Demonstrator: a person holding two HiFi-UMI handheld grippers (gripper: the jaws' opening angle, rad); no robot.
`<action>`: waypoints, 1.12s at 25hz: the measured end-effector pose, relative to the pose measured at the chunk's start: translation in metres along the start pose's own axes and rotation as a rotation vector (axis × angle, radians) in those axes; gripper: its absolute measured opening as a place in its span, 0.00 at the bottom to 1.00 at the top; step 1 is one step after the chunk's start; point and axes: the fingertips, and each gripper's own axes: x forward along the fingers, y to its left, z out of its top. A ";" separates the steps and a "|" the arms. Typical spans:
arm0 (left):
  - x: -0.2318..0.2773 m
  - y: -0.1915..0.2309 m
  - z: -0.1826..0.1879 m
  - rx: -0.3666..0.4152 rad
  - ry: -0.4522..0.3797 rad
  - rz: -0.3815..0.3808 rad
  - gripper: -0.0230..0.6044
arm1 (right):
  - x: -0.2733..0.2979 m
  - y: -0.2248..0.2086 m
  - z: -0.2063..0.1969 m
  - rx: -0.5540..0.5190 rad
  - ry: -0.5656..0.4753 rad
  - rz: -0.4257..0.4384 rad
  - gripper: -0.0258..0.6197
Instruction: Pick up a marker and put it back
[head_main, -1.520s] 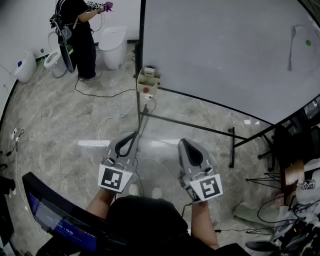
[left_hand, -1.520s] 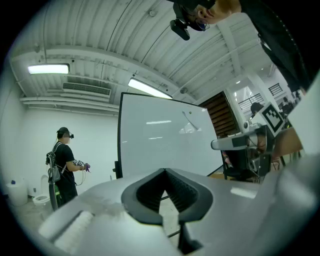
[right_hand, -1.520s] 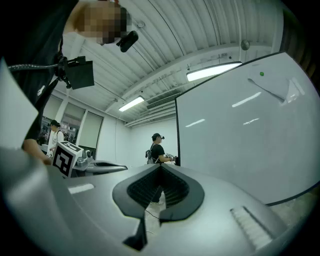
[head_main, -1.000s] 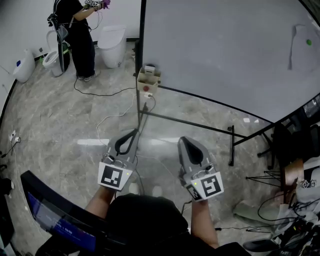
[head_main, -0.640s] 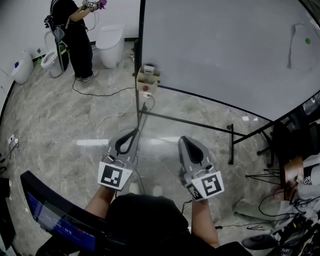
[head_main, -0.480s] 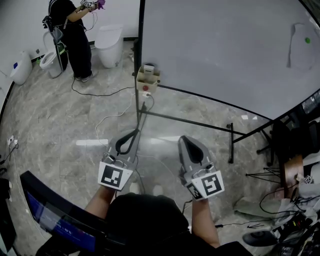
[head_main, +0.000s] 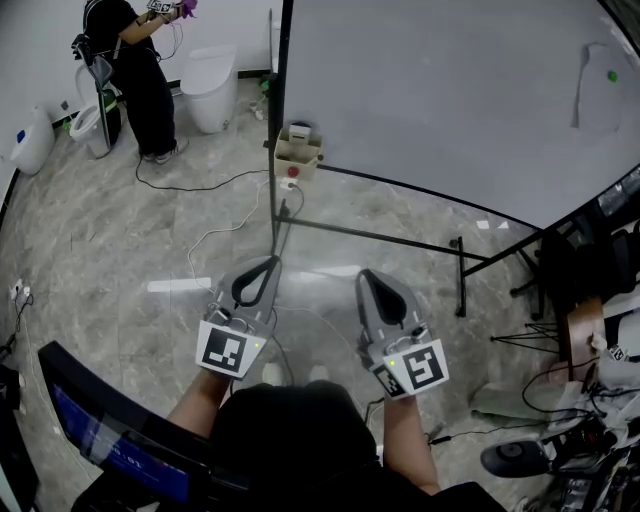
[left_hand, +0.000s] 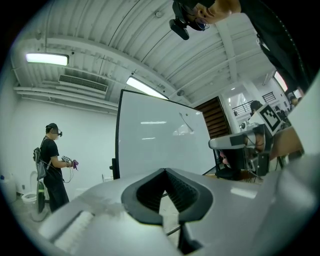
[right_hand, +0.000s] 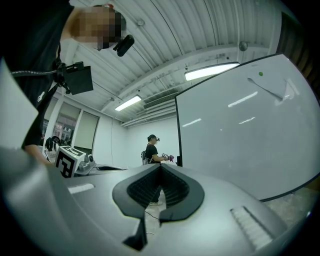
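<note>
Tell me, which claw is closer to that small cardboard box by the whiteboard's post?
Left. The left claw is nearly in line with the box, slightly to its left; the right claw sits farther off to its right.

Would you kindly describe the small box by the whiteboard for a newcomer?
Find the large whiteboard at the head view's upper right and follow its dark left post down. At the board's lower left corner sits a tan box with a red spot, unlike the white toilet nearby.
</note>
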 end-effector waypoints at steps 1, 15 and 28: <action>-0.002 0.001 -0.001 0.000 0.000 -0.005 0.04 | 0.000 0.003 -0.001 -0.001 0.002 -0.004 0.05; -0.023 0.017 -0.009 -0.009 0.007 -0.052 0.04 | 0.012 0.039 -0.014 -0.003 0.023 -0.035 0.05; 0.014 0.033 -0.018 0.000 0.017 -0.044 0.04 | 0.041 0.005 -0.022 0.013 0.022 -0.022 0.05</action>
